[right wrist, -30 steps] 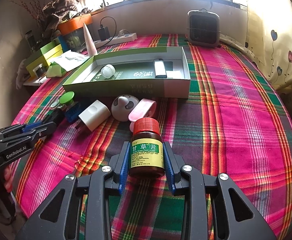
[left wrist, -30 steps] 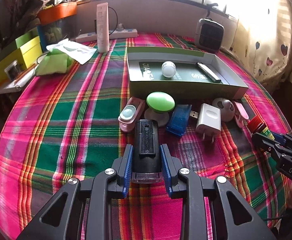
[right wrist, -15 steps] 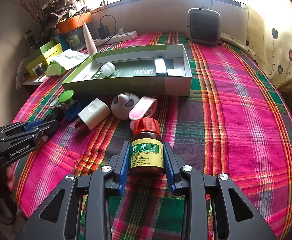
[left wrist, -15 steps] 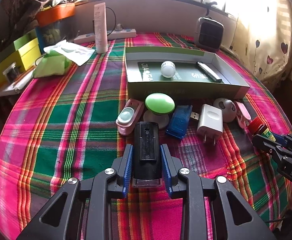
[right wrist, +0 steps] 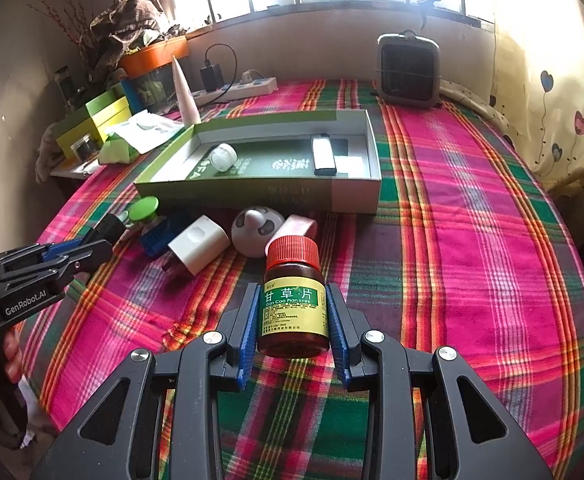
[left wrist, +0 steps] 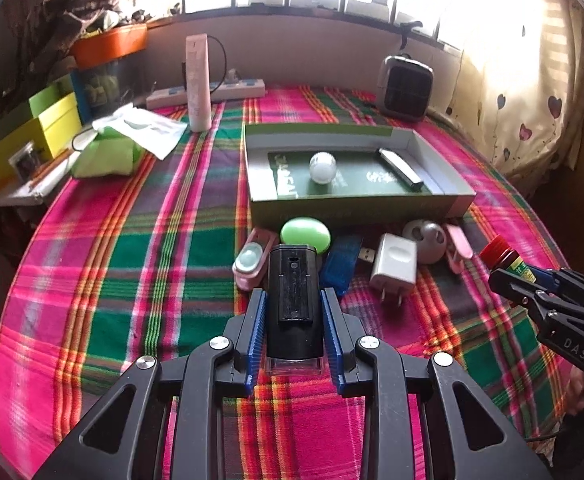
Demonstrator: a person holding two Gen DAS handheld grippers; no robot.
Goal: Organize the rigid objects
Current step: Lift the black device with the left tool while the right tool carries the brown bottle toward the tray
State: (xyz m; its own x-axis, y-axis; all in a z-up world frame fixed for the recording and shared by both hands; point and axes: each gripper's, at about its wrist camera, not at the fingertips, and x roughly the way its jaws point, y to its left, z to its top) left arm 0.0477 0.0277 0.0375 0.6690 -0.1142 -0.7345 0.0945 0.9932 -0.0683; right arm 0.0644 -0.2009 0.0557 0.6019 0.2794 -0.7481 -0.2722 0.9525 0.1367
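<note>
My left gripper (left wrist: 294,308) is shut on a black rectangular device (left wrist: 294,300) with a clear end, held just above the plaid cloth. My right gripper (right wrist: 293,308) is shut on a brown medicine bottle (right wrist: 294,300) with a red cap and a yellow-green label. Behind both lies an open green box (left wrist: 355,204), also seen as the green box (right wrist: 268,196), holding a white round item (left wrist: 322,167) and a dark flat stick (left wrist: 399,168). In front of the box lie a green-topped knob (left wrist: 305,234), a pink case (left wrist: 250,264), a blue USB gadget (left wrist: 341,264), a white charger (left wrist: 393,266) and a grey round item (left wrist: 427,240).
A small heater (left wrist: 405,88) stands at the back right, a power strip (left wrist: 212,94) and a tall white tube (left wrist: 198,82) at the back. Green and yellow boxes (left wrist: 32,132) and a green pouch (left wrist: 104,156) crowd the left edge. A curtain (right wrist: 551,80) hangs on the right.
The view from my left gripper has tilted slightly, so the row of objects sits a bit nearer. Both grips are unchanged.
</note>
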